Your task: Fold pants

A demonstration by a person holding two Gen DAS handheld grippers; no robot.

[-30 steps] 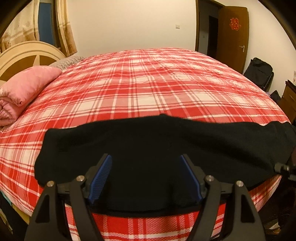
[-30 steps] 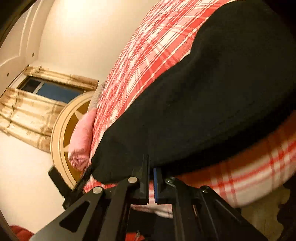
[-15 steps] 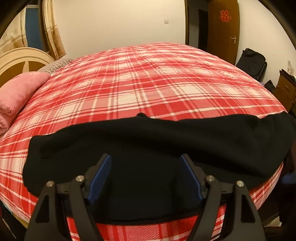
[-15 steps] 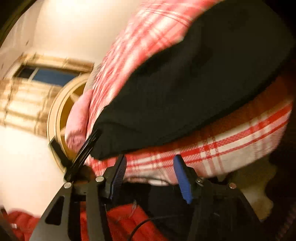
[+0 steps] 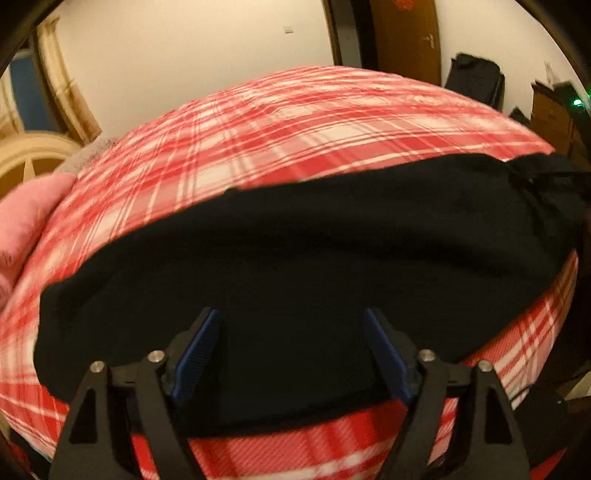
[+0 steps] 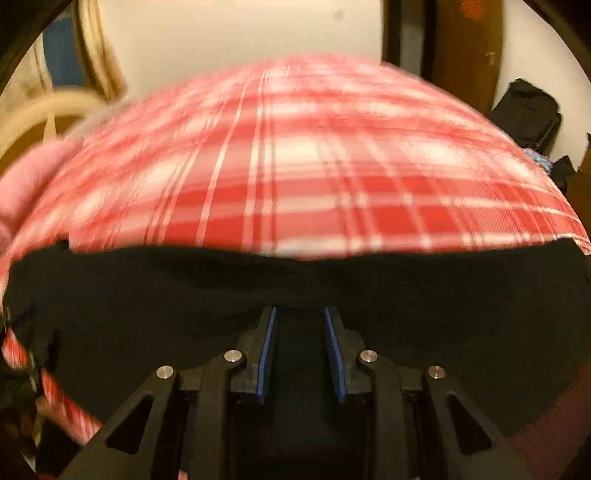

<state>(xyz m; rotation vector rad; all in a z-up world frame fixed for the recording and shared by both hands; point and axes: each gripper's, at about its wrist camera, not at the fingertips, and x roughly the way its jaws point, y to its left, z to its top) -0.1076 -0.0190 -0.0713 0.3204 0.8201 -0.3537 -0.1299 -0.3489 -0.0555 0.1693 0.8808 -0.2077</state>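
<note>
Black pants point(image 5: 314, 258) lie stretched across the near edge of a red plaid bed point(image 5: 295, 122). My left gripper point(image 5: 291, 314) hovers over the pants' near part, jaws wide and still opening, with the fabric below them and nothing pinched. In the right wrist view the same pants point(image 6: 147, 295) fill the lower half of the picture. My right gripper point(image 6: 300, 310) points down at them with its jaws closing. A narrow gap remains between the blue pads point(image 6: 266, 350). Dark cloth shows behind the gap, and I cannot tell whether any lies inside it.
A pink pillow point(image 5: 22, 221) and a cream headboard point(image 5: 33, 155) are at the bed's left end. A wooden door point(image 5: 402, 33), a black bag point(image 5: 474, 81) and a dresser point(image 5: 550, 114) stand beyond the bed on the right. The plaid bed top point(image 6: 295, 166) spreads behind the pants.
The right gripper went from shut to wide apart, then narrowed, while rolling level and swinging over the pants. The left gripper sank a little nearer the pants and its jaws widened.
</note>
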